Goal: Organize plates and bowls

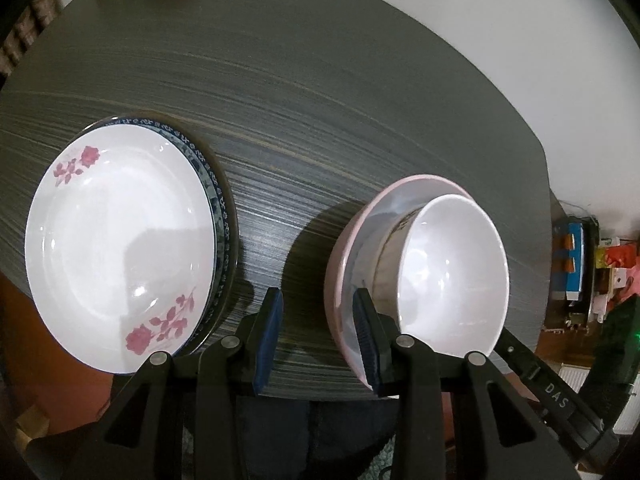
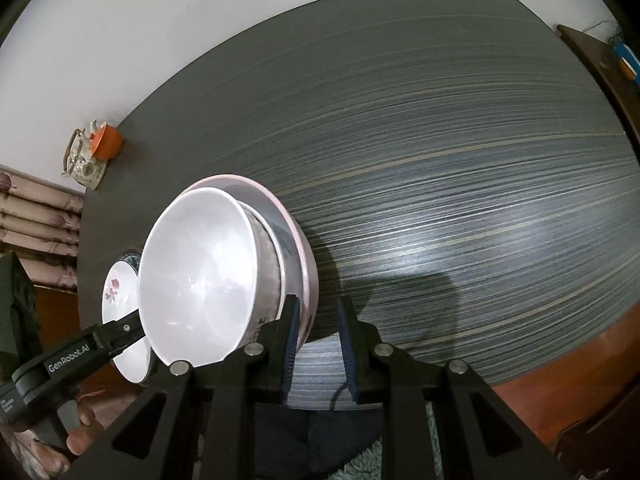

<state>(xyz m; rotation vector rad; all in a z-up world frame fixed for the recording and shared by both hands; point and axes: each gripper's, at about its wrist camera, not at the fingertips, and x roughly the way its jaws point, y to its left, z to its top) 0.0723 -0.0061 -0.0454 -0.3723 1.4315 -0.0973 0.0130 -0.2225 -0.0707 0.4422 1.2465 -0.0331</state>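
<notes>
A white bowl (image 1: pixel 452 276) (image 2: pixel 200 272) sits nested inside a wider pink bowl (image 1: pixel 340 280) (image 2: pixel 306 268) near the front edge of the dark striped table (image 1: pixel 320 100). My left gripper (image 1: pixel 318 296) is open and straddles the pink bowl's left wall: one pad is inside and the other stands off outside. My right gripper (image 2: pixel 318 302) is open and straddles the opposite wall the same way. To the left, a white plate with pink roses (image 1: pixel 120 240) (image 2: pixel 116 292) lies on a blue-patterned plate (image 1: pixel 218 208).
At the table's far edge stand an orange cup (image 2: pixel 106 142) and a floral pot (image 2: pixel 84 160). A shelf with colourful items (image 1: pixel 576 264) stands beyond the table's right side. A hand (image 2: pixel 80 440) holds the left gripper's handle.
</notes>
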